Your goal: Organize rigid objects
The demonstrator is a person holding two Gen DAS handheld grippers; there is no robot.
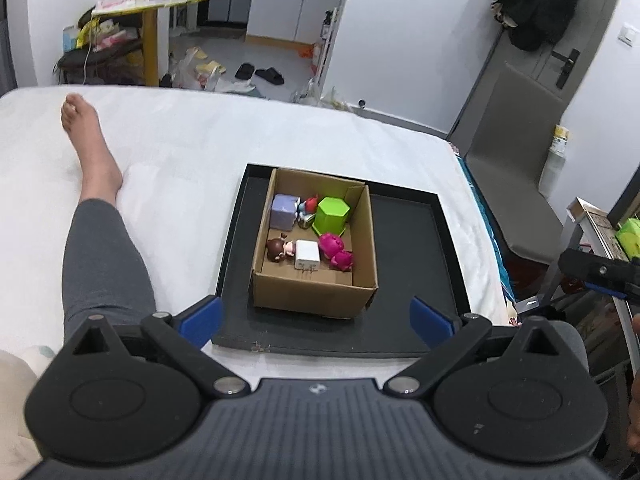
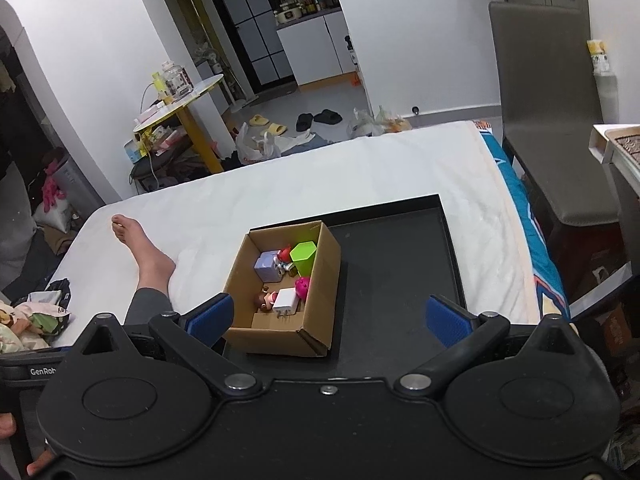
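An open cardboard box (image 1: 312,292) (image 2: 316,280) stands on the left part of a black tray (image 1: 408,240) (image 2: 392,256) on the white bed. Inside lie a green hexagonal cup (image 1: 331,213) (image 2: 303,256), a lilac cube (image 1: 284,211) (image 2: 267,266), a white charger plug (image 1: 307,255) (image 2: 286,301), a pink figure (image 1: 336,251) (image 2: 303,286), a brown-haired doll (image 1: 277,249) (image 2: 265,300) and a small red-capped figure (image 1: 308,205) (image 2: 285,256). My left gripper (image 1: 316,322) is open and empty, held just before the box. My right gripper (image 2: 328,318) is open and empty, above the tray's near edge.
A person's leg and bare foot (image 1: 90,152) (image 2: 140,248) lie on the bed left of the tray. The bed's right edge (image 2: 532,248) drops beside a grey chair (image 2: 560,140). A yellow side table (image 2: 180,112) and floor clutter stand beyond the bed.
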